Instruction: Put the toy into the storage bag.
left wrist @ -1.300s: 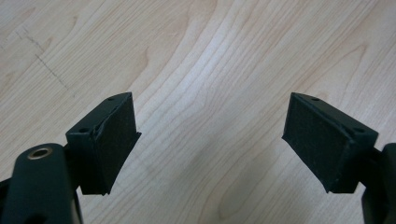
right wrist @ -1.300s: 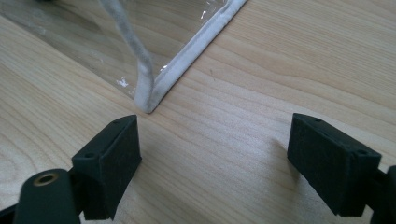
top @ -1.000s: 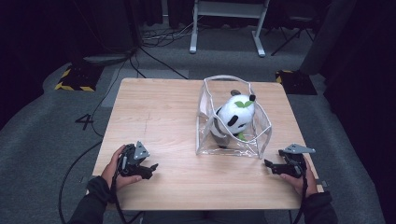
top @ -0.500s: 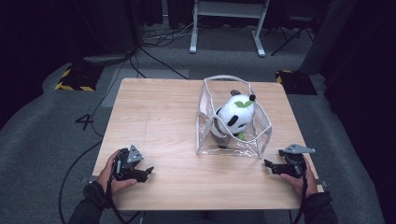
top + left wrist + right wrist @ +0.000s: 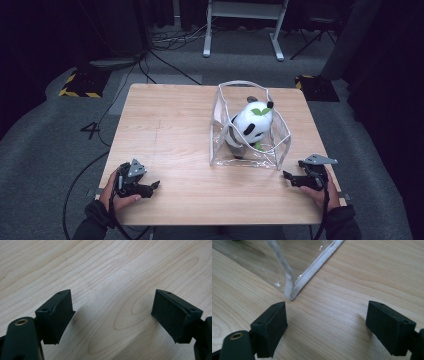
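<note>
Clearly the right claw (image 5: 292,179) is the nearer one: the bag (image 5: 250,131), clear with white piping, stands just ahead of it and a little toward the table's middle, its near corner (image 5: 290,297) just past the tip of one finger and not touching. Inside the bag sits the panda (image 5: 250,125), upright, deeper in than that corner. Along its near side the bag's bottom edge runs across the table (image 5: 170,125), so the right claw meets it corner-on, not square. Both jaws stand wide with nothing between them. The left claw (image 5: 150,187), equally wide over bare wood, lies well apart from the bag, which is ahead of it and off toward the right claw. Open wood lies between the two claws; behind each, the table's near edge is close, so room to move is forward.
</note>
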`<action>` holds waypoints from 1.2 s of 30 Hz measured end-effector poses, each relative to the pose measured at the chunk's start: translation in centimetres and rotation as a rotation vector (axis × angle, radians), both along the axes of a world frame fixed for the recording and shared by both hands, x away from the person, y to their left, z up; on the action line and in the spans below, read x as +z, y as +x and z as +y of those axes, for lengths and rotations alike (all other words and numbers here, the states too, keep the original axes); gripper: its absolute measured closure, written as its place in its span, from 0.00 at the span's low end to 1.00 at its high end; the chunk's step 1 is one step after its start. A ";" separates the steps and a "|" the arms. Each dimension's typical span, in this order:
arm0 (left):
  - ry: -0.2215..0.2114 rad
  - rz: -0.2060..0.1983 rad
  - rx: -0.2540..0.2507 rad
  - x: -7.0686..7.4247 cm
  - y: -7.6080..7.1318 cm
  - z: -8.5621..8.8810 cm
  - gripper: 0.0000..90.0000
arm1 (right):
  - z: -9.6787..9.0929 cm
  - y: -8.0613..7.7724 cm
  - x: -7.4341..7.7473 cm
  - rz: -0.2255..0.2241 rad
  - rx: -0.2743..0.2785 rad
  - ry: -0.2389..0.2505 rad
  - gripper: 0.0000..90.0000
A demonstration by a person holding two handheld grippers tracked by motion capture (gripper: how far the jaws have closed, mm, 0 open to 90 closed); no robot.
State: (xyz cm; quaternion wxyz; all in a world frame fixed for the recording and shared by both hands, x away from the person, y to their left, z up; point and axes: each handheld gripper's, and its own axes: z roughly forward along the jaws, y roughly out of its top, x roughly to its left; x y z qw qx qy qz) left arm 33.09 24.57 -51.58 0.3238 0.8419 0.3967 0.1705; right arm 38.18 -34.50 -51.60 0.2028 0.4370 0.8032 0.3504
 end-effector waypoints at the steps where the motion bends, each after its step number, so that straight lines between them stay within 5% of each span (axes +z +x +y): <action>1: -0.011 0.003 0.004 -0.1 -0.1 0.1 0.19 | 0.0 0.0 0.0 0.000 0.000 0.000 0.19; 7: -0.055 0.019 0.033 -0.4 -0.4 1.1 0.19 | 0.0 0.0 0.0 0.000 0.000 0.000 0.19; 19: -0.060 0.020 0.108 -0.4 -1.3 3.0 0.19 | 0.0 0.0 0.0 0.000 0.000 0.000 0.19; 36: -0.062 0.018 0.122 -0.4 -1.6 3.5 0.19 | 0.0 0.0 0.0 0.000 0.000 0.000 0.19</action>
